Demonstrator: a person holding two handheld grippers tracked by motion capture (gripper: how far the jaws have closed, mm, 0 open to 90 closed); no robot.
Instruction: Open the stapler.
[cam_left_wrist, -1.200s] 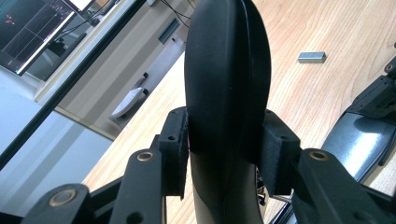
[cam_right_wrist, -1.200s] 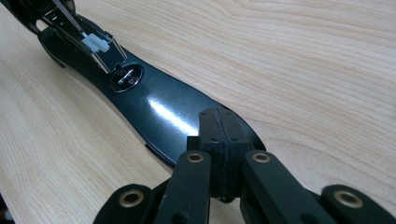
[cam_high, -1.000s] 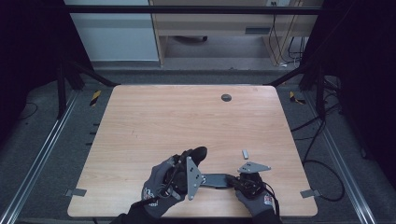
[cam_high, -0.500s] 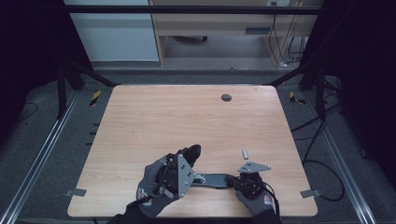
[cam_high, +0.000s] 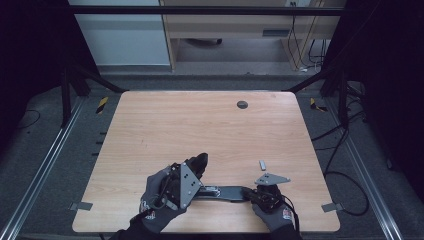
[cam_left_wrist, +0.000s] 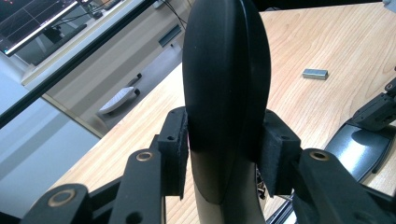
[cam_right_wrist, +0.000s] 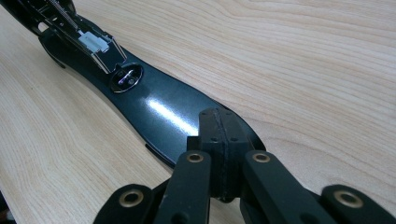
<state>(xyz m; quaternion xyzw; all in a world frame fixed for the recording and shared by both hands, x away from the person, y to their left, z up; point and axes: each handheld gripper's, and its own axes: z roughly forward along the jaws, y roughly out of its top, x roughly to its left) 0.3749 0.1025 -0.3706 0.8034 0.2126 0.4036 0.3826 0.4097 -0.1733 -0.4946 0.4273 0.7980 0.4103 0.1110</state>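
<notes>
A long, flat, glossy black body lies near the front edge of the wooden table. Its far end shows a spring and a small white part. My right gripper is shut, pads together, with its tips resting on the near end of the body. My left gripper is shut on a smooth black oval cover, held upright between the pads. From above, the cover stands tilted just over the body's left end, with my left gripper below it.
A small grey metal block lies on the wood just behind the right gripper, also seen as the block from the left gripper. A round dark grommet sits near the far edge. Black frame posts stand around the table.
My left gripper has shifted slightly left with the black cover and turned a little. The right gripper and the black body have stayed in place.
</notes>
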